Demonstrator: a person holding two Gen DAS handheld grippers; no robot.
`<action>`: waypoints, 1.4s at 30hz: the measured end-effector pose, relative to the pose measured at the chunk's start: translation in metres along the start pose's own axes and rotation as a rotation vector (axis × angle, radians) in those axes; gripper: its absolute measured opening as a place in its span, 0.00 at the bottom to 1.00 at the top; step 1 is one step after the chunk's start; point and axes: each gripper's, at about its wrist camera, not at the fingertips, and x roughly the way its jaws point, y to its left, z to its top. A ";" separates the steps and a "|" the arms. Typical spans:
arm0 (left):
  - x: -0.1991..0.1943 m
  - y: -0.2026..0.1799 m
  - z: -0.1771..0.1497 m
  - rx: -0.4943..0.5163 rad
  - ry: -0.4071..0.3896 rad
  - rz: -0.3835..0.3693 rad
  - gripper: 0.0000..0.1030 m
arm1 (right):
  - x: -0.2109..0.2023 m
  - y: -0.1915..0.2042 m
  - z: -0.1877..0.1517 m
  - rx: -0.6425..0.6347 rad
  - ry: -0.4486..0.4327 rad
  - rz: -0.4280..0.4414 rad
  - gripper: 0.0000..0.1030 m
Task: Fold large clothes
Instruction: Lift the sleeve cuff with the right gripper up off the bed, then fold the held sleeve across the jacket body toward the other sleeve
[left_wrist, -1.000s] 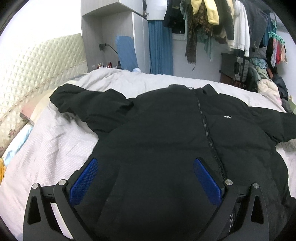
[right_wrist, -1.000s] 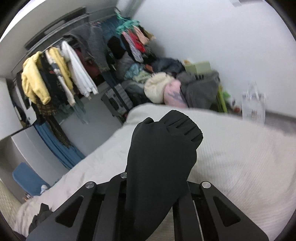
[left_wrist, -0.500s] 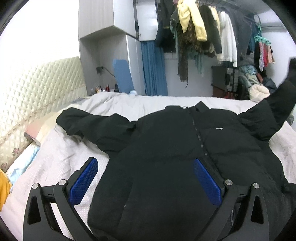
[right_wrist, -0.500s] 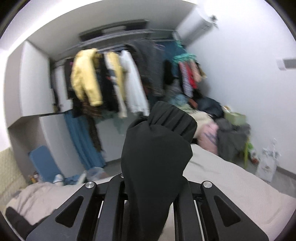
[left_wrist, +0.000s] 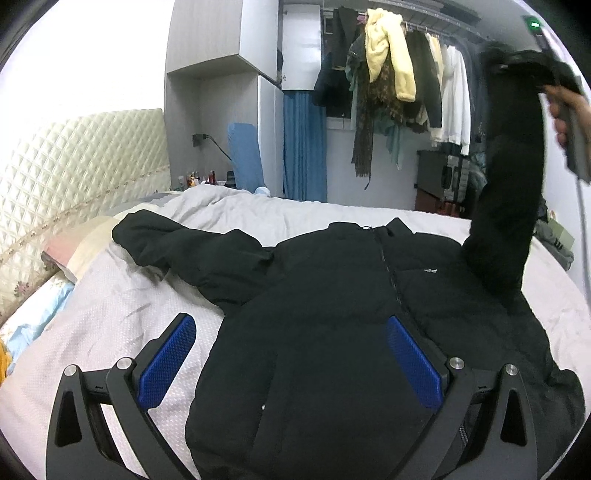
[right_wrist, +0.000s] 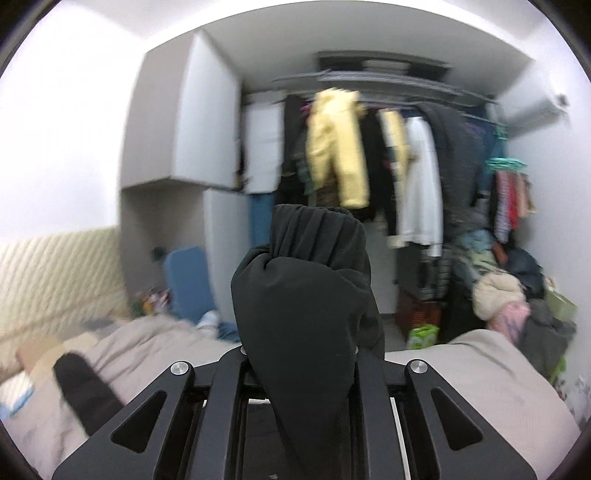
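— Bedroom, with a bed (left_wrist: 110, 317) under pale bedding; what lies on it?

— One black jacket (left_wrist: 332, 314), front up, zipped. The left view shows its whole body and one sleeve (left_wrist: 177, 243) lying out toward the headboard (left_wrist: 74, 166).

— And the other sleeve?

— Raised upright at the right edge there, its cuff (right_wrist: 314, 236) pinched in the closed right tool (right_wrist: 303, 369). The right view shows the cuff close but almost none of the body.

— The left tool (left_wrist: 288, 362)?

— Spread wide over the jacket's lower half, gripping nothing.

— Room to move?

— Bare bedding to the left of the jacket. A rack of hanging clothes (left_wrist: 399, 81) stands beyond the bed's far edge.
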 end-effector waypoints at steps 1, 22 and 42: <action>0.000 0.004 0.000 -0.008 -0.001 -0.005 1.00 | 0.006 0.018 -0.006 -0.010 0.017 0.023 0.11; 0.038 0.084 -0.002 -0.201 0.097 -0.009 1.00 | 0.129 0.250 -0.256 -0.115 0.514 0.314 0.14; 0.037 0.058 -0.006 -0.125 0.093 -0.056 1.00 | 0.095 0.210 -0.245 -0.049 0.550 0.398 0.64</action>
